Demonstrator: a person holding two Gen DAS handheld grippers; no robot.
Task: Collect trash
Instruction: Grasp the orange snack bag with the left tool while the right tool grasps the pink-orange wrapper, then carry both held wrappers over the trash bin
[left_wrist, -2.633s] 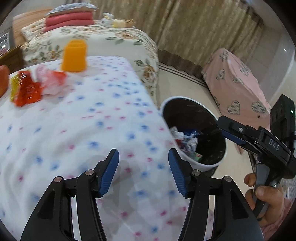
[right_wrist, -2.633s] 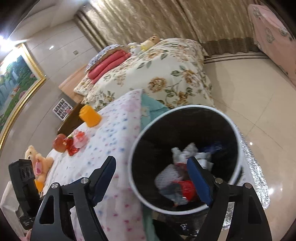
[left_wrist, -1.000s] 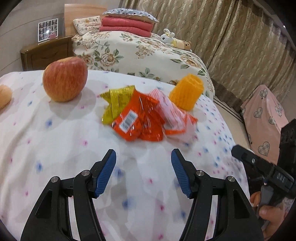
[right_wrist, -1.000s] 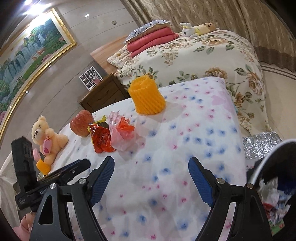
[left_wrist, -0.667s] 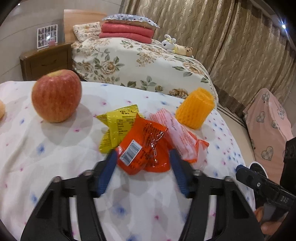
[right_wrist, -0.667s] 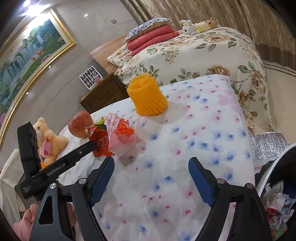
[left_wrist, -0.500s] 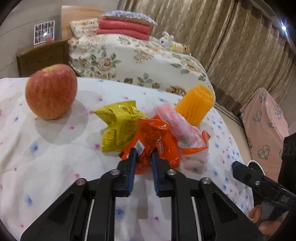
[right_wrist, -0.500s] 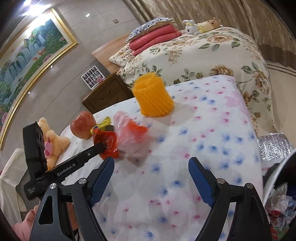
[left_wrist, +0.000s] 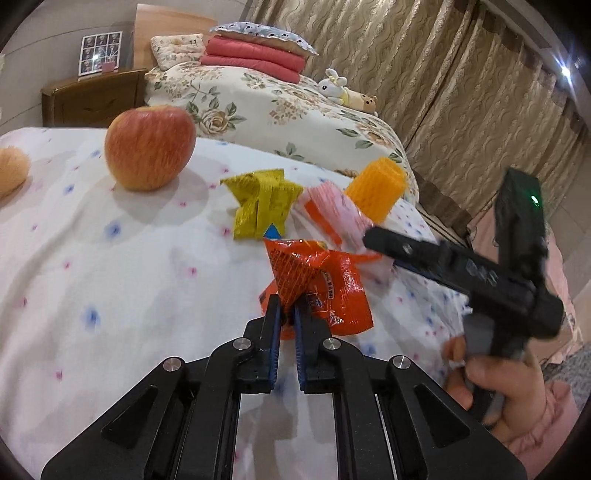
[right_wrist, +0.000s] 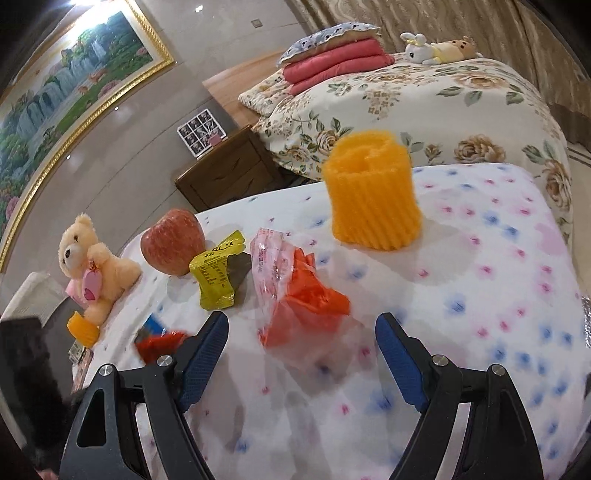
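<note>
- Orange wrapper (left_wrist: 317, 284) is pinched, lifted, in closed left gripper (left_wrist: 287, 317)
- Right gripper (right_wrist: 301, 354) is held wide open, empty, near pink bag (right_wrist: 295, 291)
- Yellow packet (right_wrist: 216, 277) is left on table (right_wrist: 480, 295); nothing binned yet

The right gripper (right_wrist: 301, 352) is wide open over the pink and orange bag (right_wrist: 295, 291). A yellow wrapper (right_wrist: 216, 275) lies at ten o'clock.

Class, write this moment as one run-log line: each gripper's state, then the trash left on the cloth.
left gripper: shut on orange wrapper | right gripper: open, near pink-and-orange bag | left: yellow wrapper
</note>
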